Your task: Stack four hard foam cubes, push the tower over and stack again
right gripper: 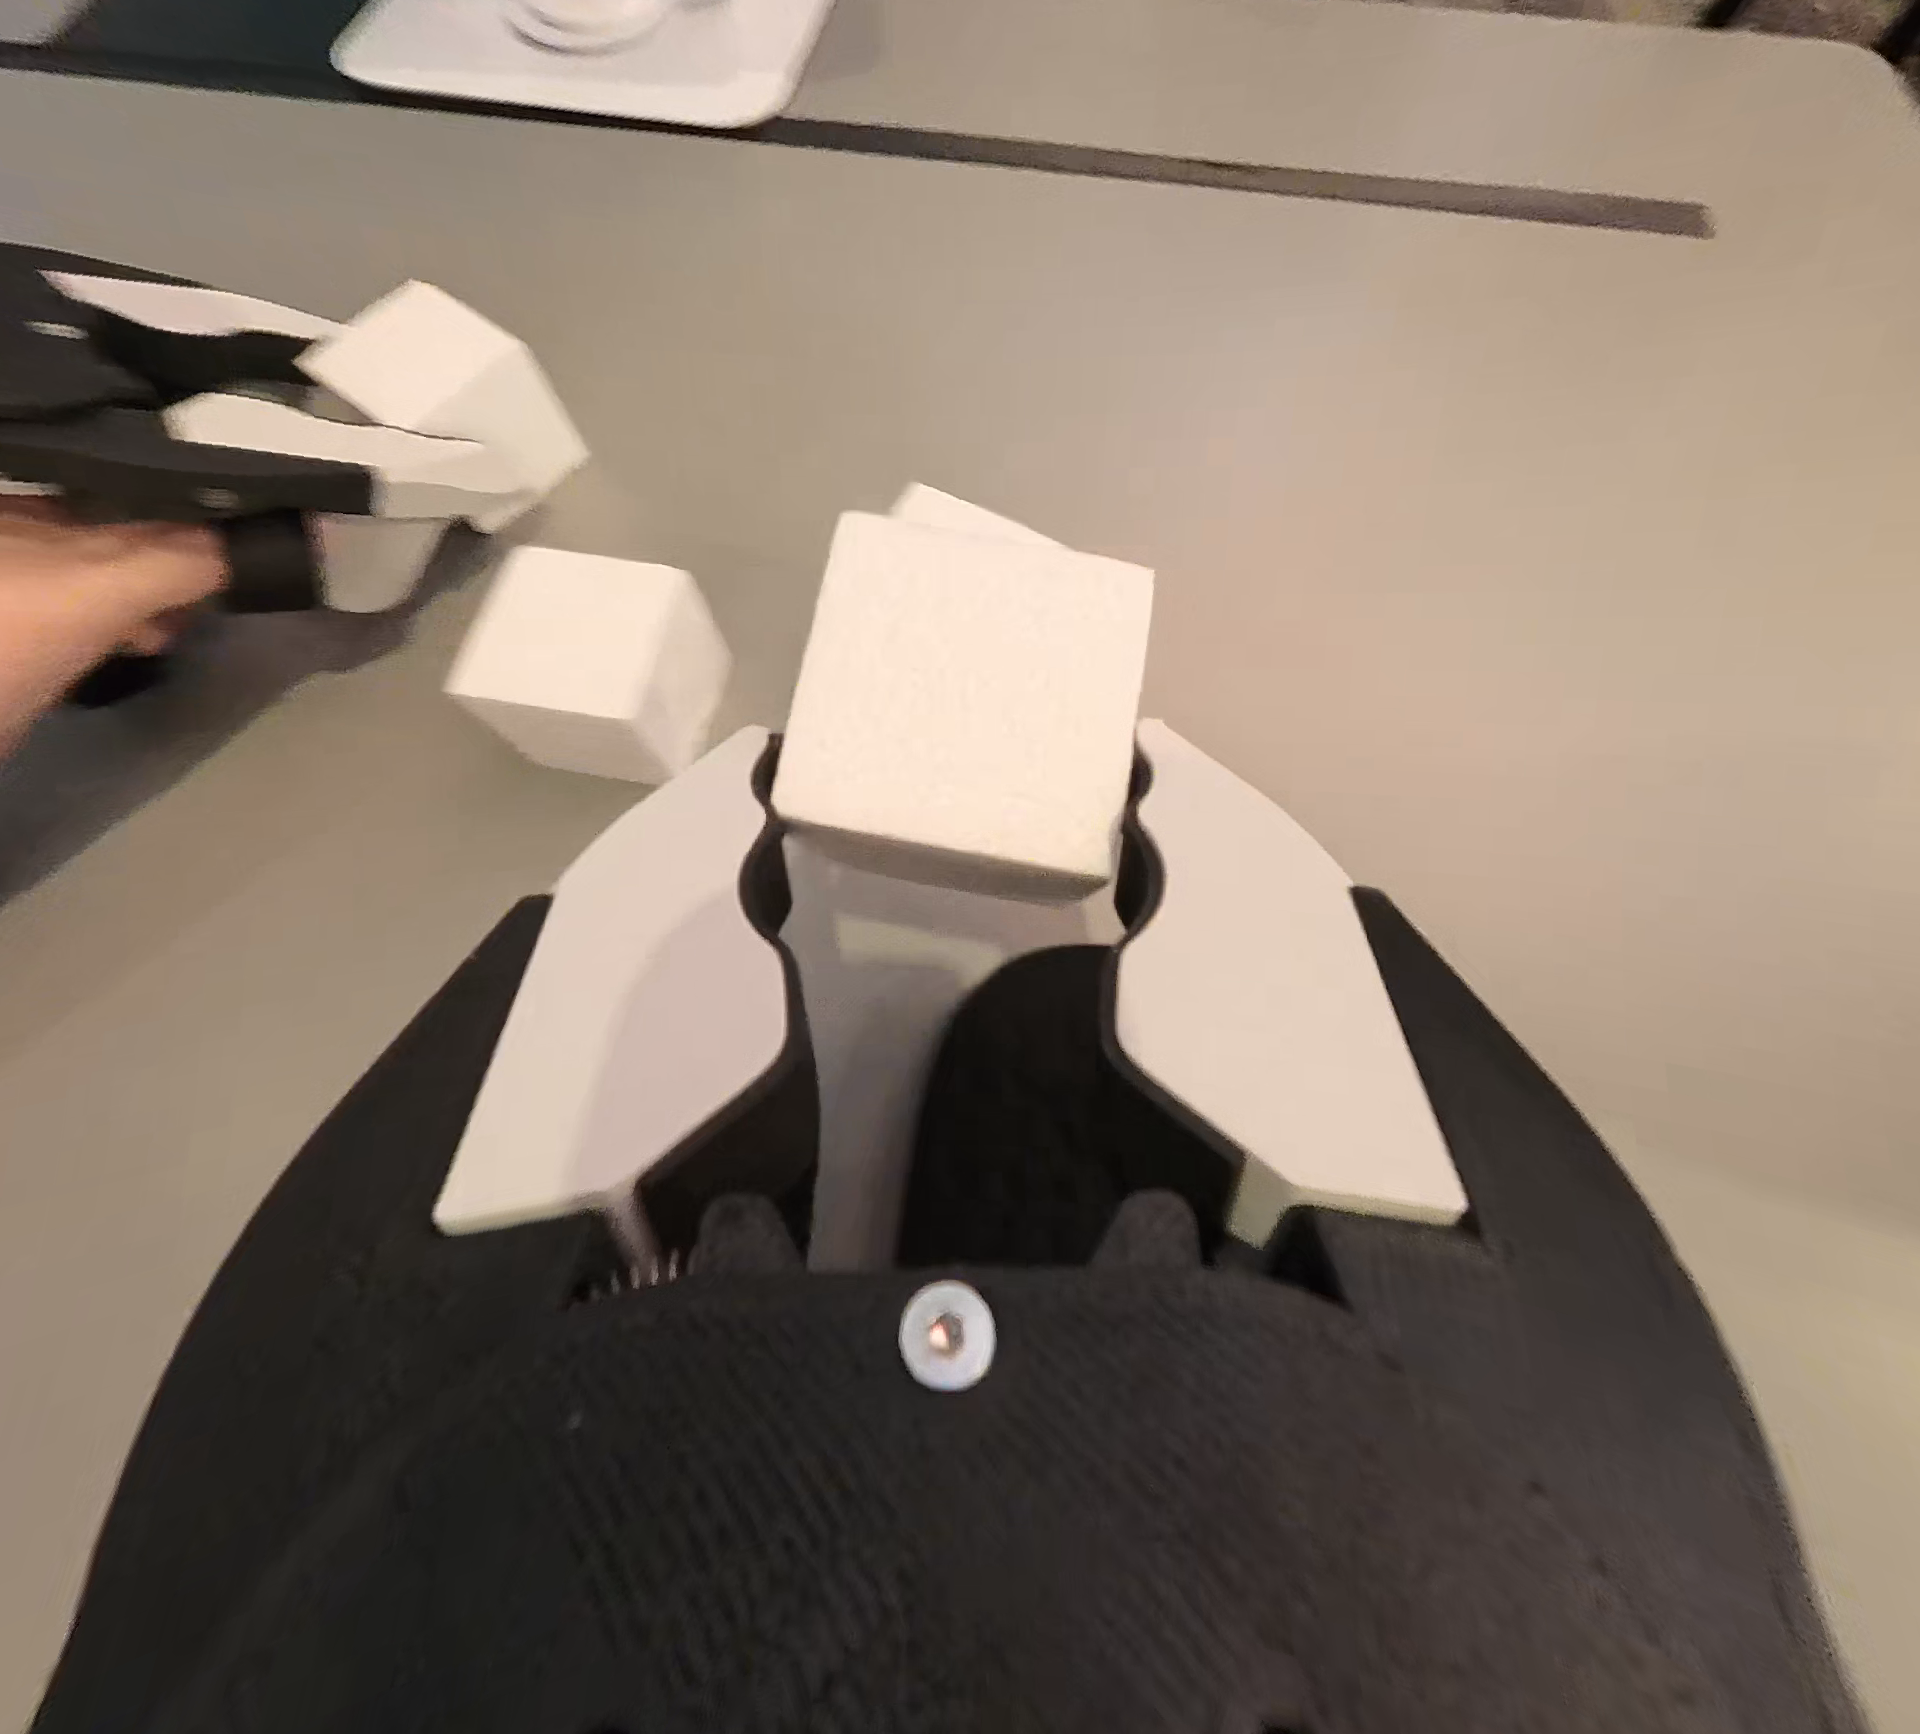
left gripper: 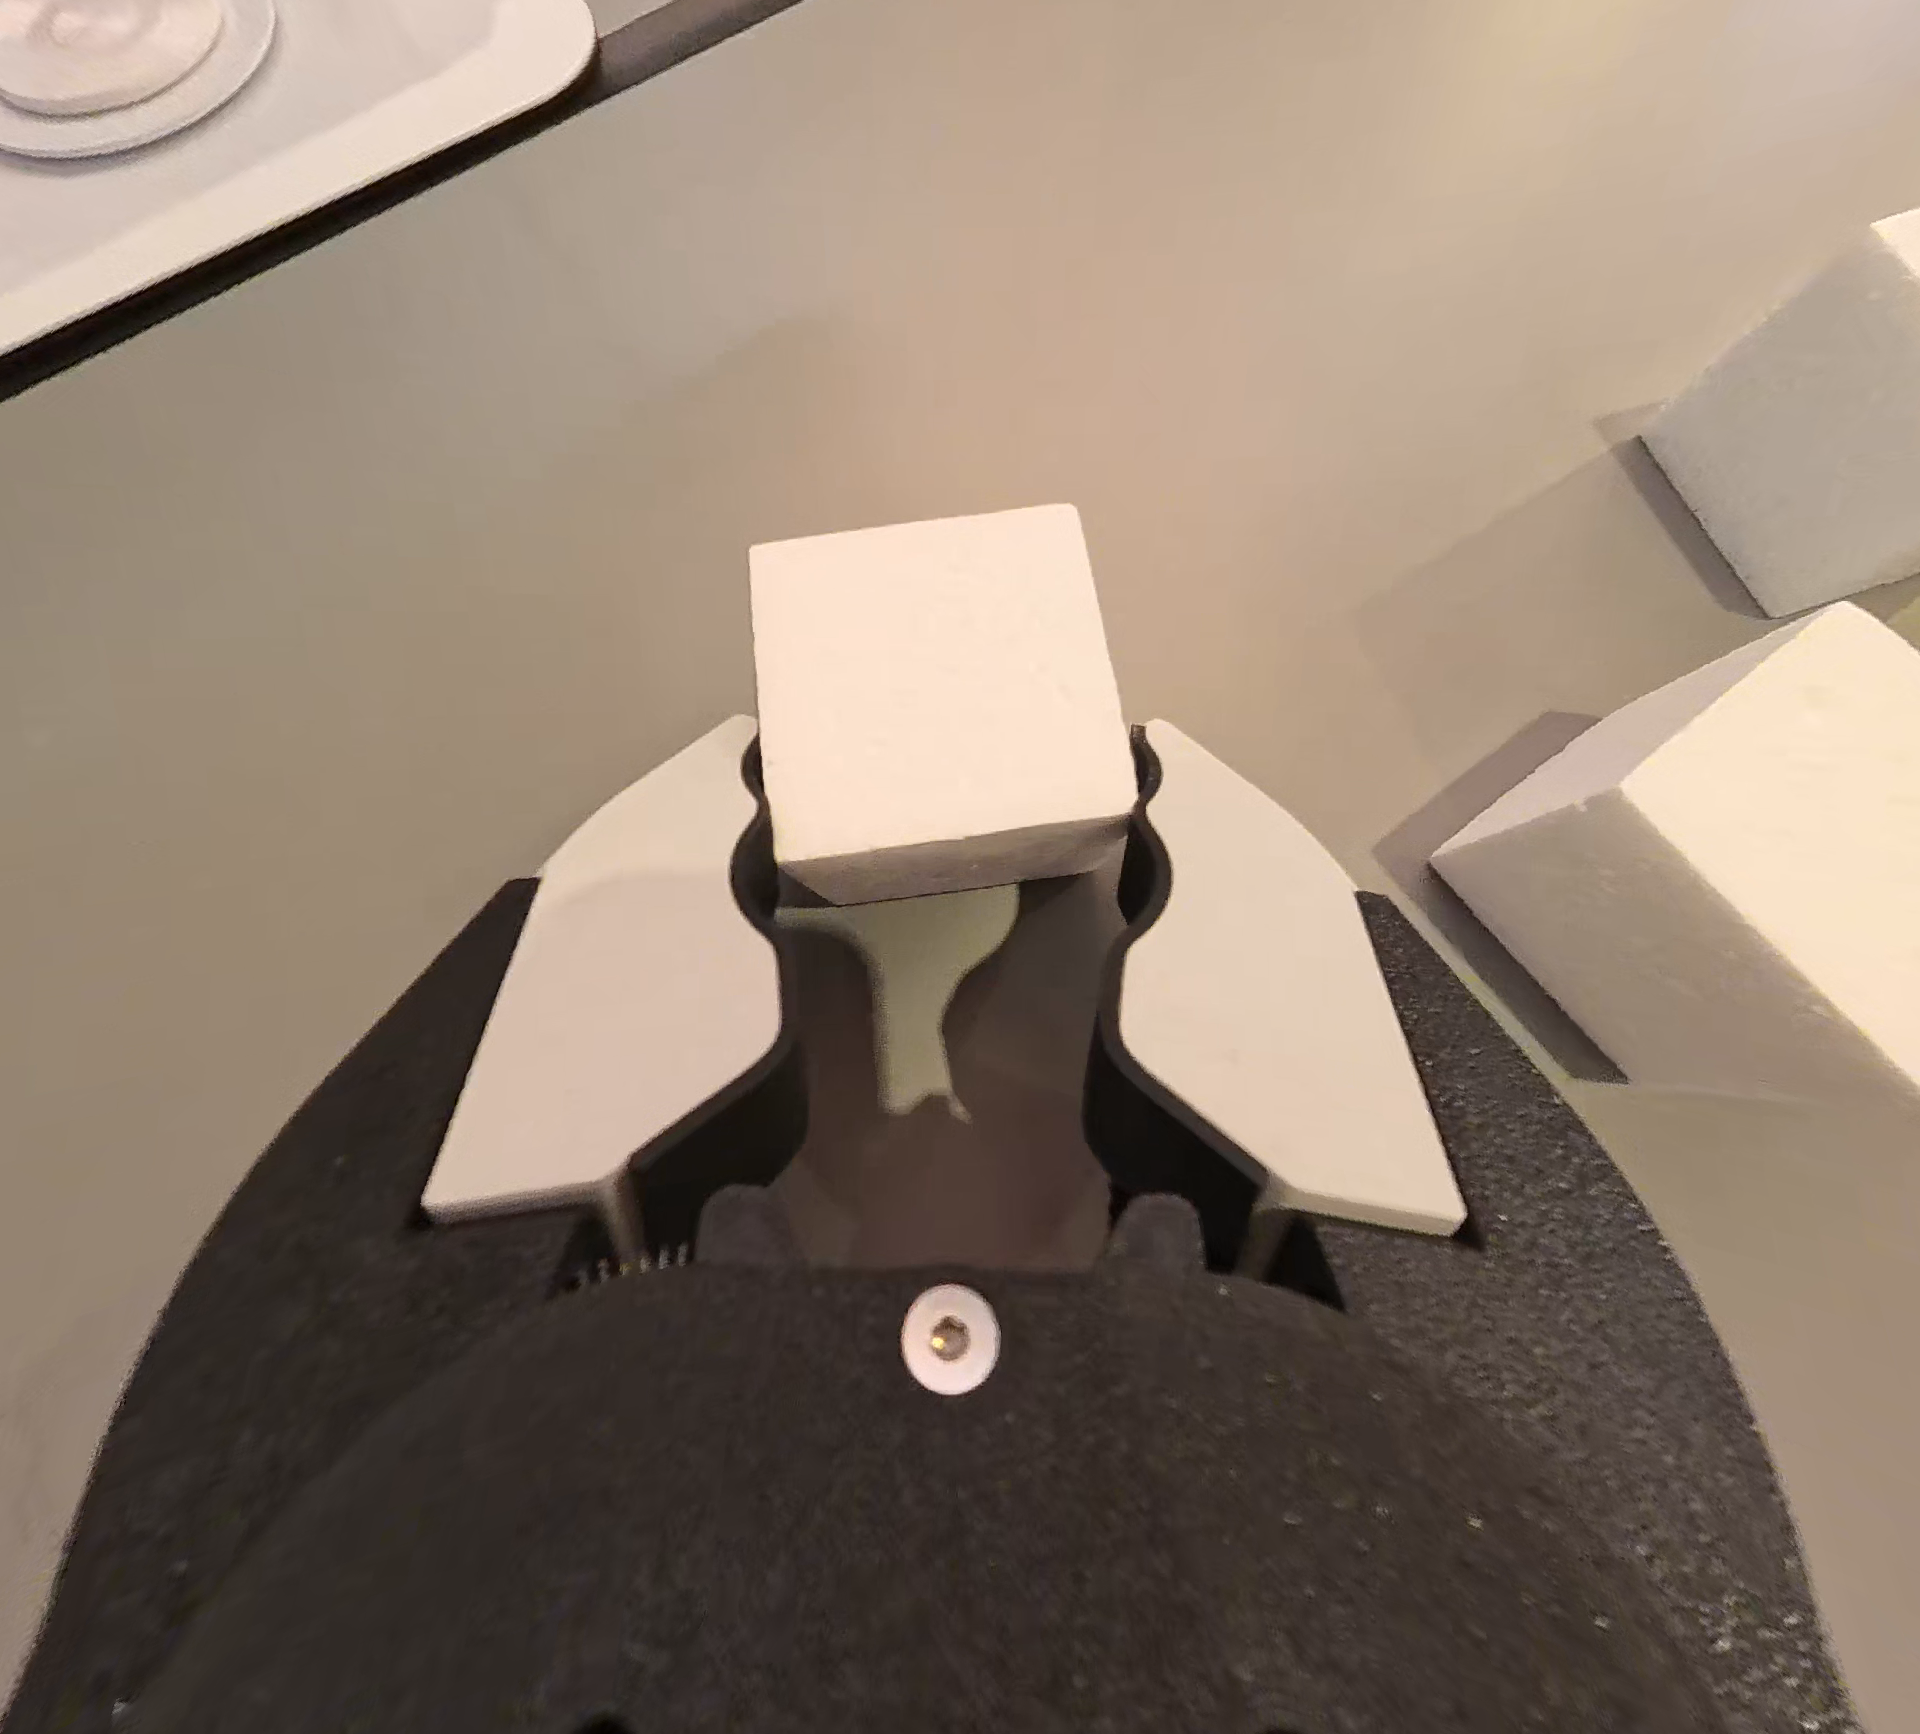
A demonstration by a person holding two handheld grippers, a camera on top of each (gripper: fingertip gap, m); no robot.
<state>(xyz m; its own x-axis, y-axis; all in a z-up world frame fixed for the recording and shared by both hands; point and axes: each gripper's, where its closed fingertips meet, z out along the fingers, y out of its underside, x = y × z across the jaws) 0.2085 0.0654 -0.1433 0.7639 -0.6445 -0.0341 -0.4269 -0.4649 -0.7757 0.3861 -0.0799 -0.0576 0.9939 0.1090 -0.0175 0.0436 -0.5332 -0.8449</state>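
Stacking was underway: each gripper, left (left gripper: 940, 749) and right (right gripper: 951, 749), clamped a cube (left gripper: 930, 697); next, the right's cube (right gripper: 961, 708) needed squaring onto the one beneath (right gripper: 956, 512).

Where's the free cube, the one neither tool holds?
Right wrist view: free cube rests on the table, left of the right tool, below the left tool.

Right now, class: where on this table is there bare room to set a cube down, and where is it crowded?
Free: the grey table right of the right gripper and its cube, up to the dark strip. Crowded: on the left, the loose cube, the left gripper with its cube, and a cube hidden behind.
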